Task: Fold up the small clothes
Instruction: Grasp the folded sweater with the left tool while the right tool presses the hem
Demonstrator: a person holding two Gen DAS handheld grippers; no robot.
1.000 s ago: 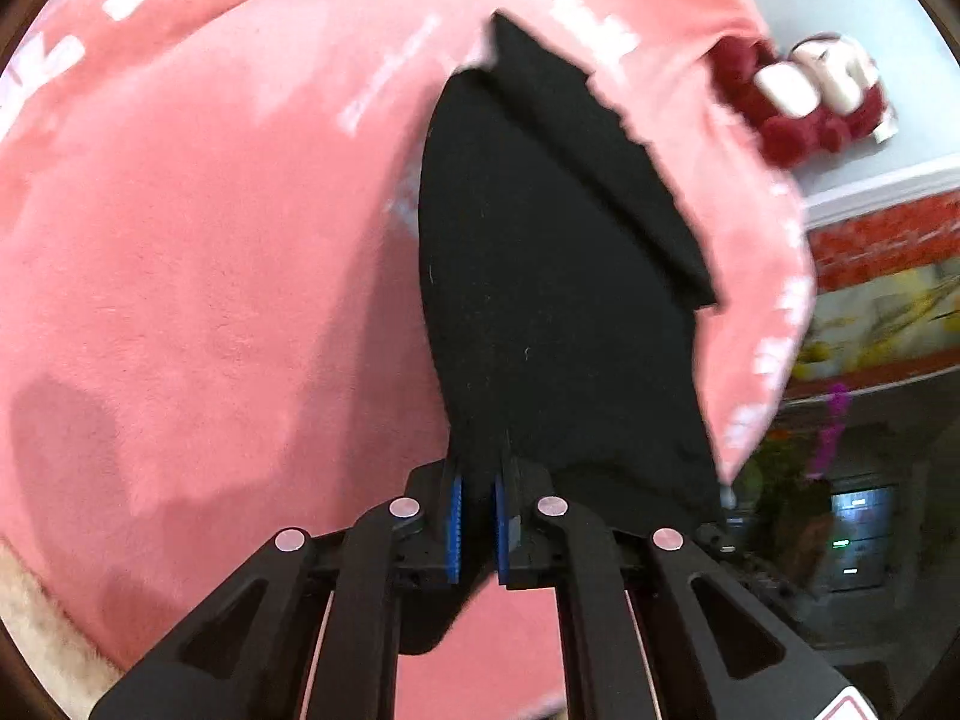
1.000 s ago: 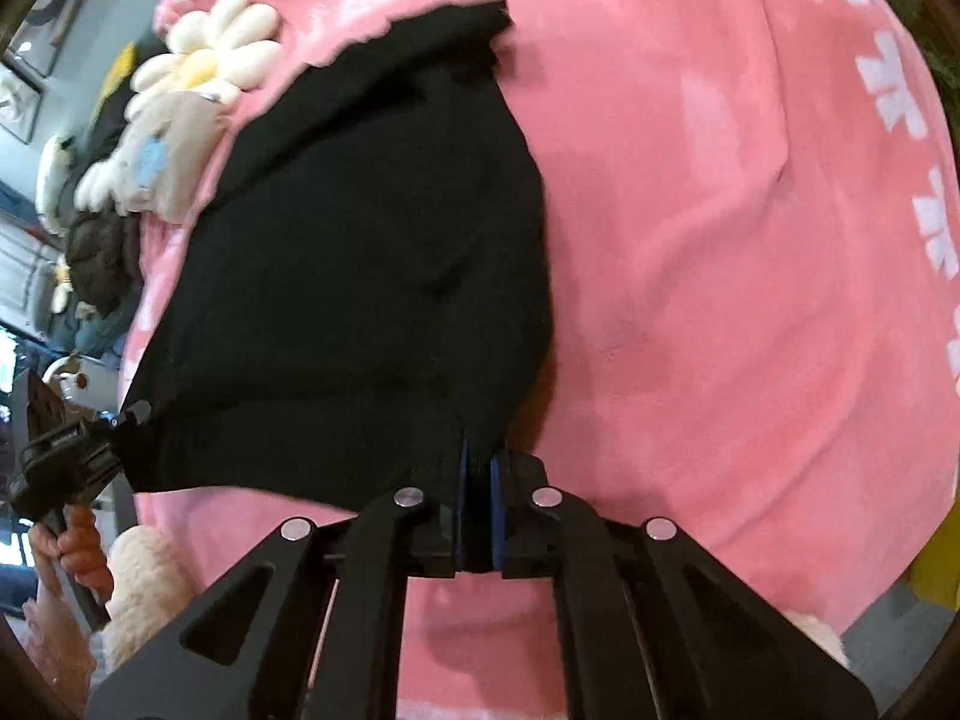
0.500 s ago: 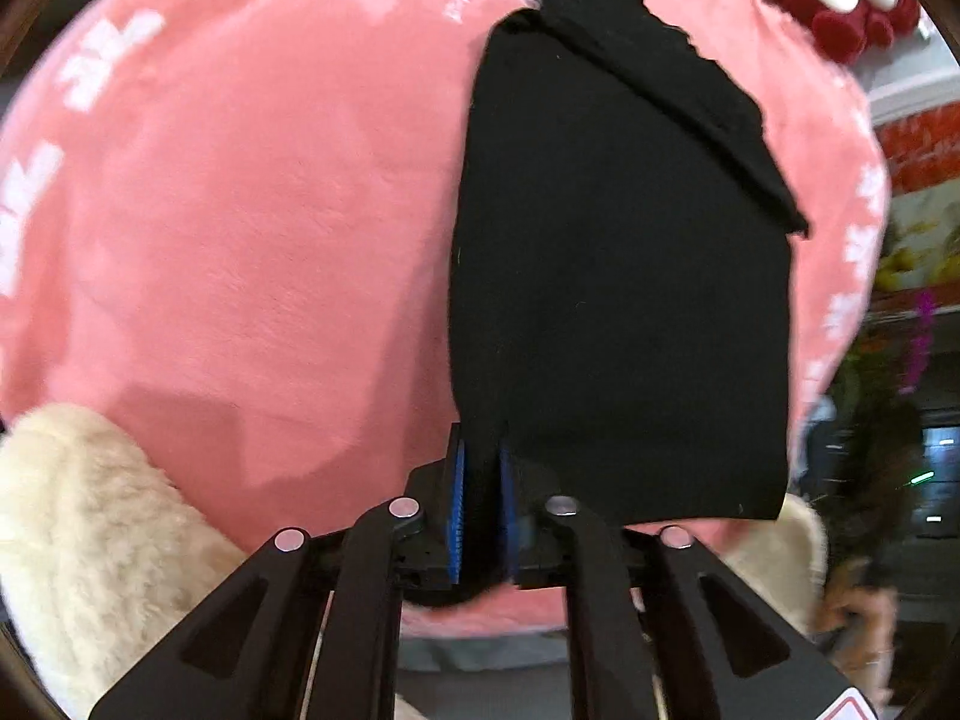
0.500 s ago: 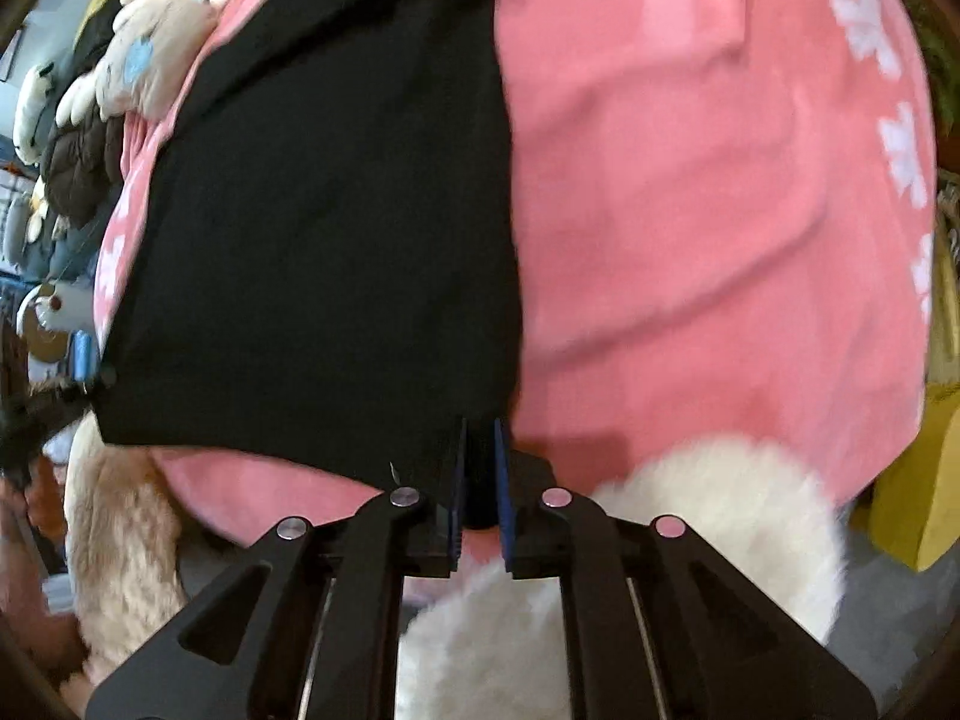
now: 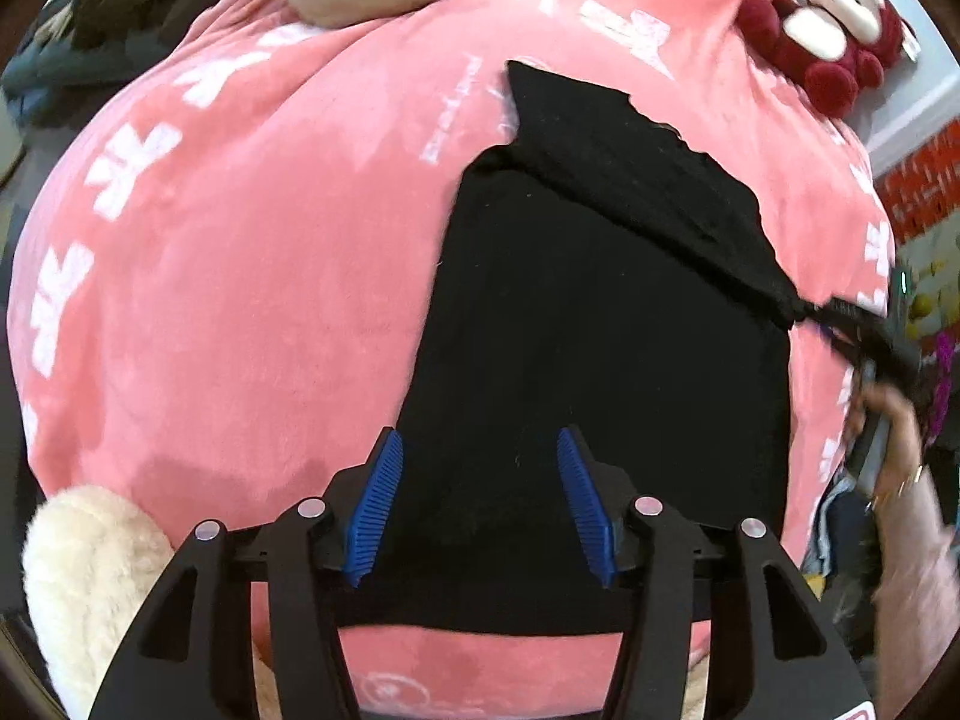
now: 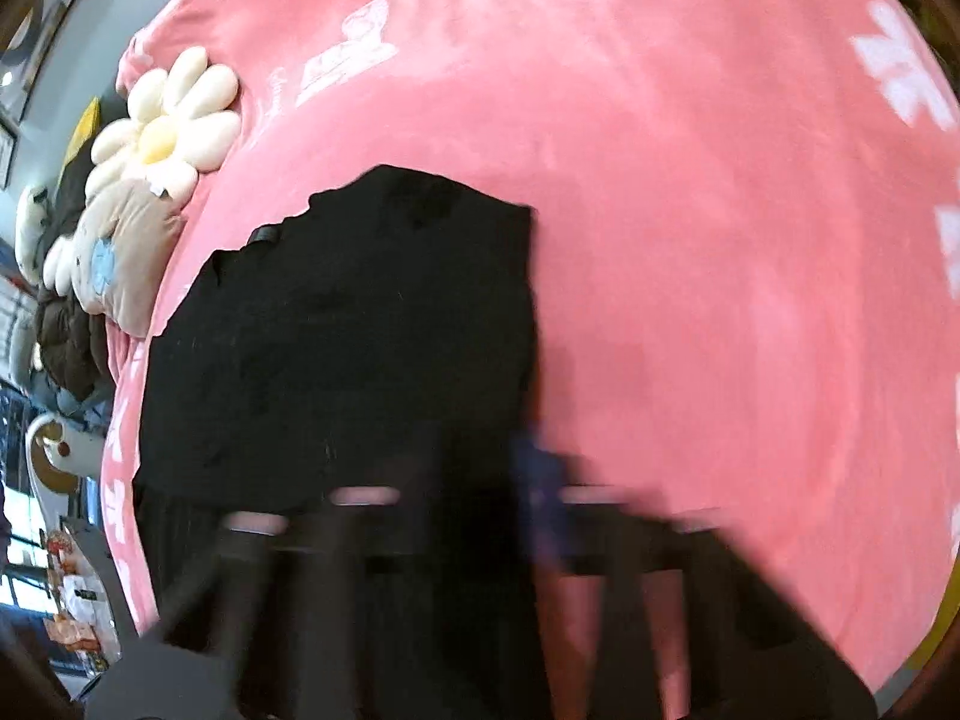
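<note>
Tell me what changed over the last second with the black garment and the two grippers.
The left gripper has just been opening and has let go of the black garment, whose near edge now lies flat between its parted blue pads. The right gripper, shut, has swung sideways to the garment's far corner, where the cloth bunches at its tip. The garment stays spread on the pink blanket.

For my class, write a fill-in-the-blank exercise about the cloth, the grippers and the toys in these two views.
1. The garment lying on the pink blanket is ____ in colour.
2. The left gripper has its blue pads standing ____ above the garment.
3. The plush toy at the blanket's far right corner is dark ____ and white.
4. The flower cushion has white petals and a ____ centre.

Missing words: black; apart; red; yellow
</note>
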